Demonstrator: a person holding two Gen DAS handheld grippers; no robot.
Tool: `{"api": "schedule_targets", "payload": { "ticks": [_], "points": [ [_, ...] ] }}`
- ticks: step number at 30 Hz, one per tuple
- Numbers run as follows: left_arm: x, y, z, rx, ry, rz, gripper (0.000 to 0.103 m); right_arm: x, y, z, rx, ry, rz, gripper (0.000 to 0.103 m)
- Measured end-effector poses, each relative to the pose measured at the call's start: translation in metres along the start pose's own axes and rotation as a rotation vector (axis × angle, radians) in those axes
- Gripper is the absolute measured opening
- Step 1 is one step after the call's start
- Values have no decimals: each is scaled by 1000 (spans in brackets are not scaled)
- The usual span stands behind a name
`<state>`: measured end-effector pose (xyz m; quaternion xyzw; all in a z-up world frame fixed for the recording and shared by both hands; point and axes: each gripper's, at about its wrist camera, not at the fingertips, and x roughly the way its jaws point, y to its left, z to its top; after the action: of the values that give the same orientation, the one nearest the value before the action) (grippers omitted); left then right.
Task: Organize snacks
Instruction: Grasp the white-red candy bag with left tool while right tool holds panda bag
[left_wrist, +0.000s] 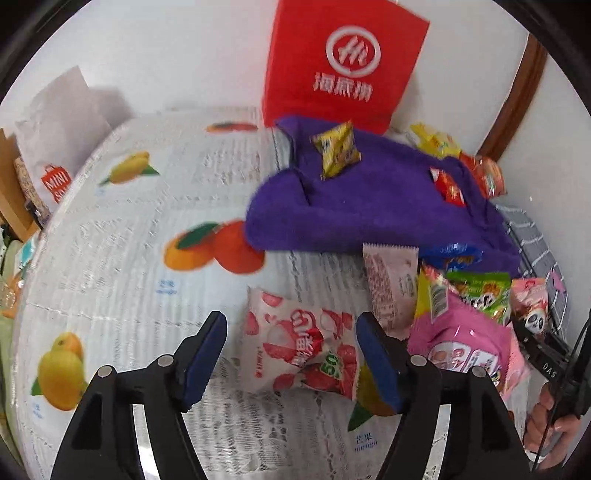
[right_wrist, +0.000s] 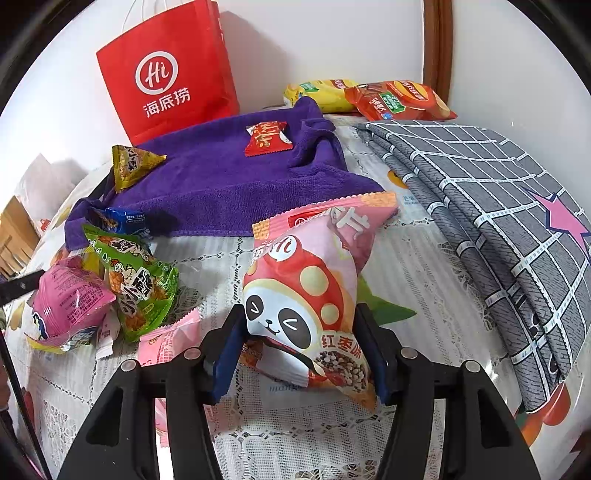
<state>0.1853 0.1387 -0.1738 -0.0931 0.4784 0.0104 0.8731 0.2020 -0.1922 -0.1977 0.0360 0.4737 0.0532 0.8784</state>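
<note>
Snack pile (right_wrist: 110, 291) beside purple towel (right_wrist: 221, 184)

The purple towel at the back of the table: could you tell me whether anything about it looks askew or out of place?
Yes. The purple towel lies rumpled and skewed, one edge bunched. Two small packets sit stray on it, a red packet and a yellow-green packet tipped at its corner, apart from the snack pile.

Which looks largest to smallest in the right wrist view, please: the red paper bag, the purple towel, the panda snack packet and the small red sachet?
1. purple towel
2. red paper bag and panda snack packet: similar; the packet's nearness makes it unsure
3. small red sachet
</note>
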Motion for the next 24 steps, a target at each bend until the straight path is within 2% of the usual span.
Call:
{"api": "schedule_targets", "payload": {
  "ticks": [3,6,11,14,17,20,24],
  "points": [
    [11,-7,-6,30,43,-12,73,1,2,0,-9,3,-2,62],
    [15,-16,-15,89,25,5,83,1,4,0,-19,6,-7,63],
    [18,-30,-23,172,0,80,85,2,5,0,-19,6,-7,63],
    [17,-28,-22,162,-9,74,85,2,4,0,-19,6,-7,63],
    [16,-25,-20,156,-21,92,74,2,5,0,-19,6,-7,63],
    [13,-20,-18,126,-33,72,62,2,5,0,-18,6,-5,63],
    [9,-15,-15,89,-36,39,55,2,5,0,-18,5,-5,63]
  ]
}}
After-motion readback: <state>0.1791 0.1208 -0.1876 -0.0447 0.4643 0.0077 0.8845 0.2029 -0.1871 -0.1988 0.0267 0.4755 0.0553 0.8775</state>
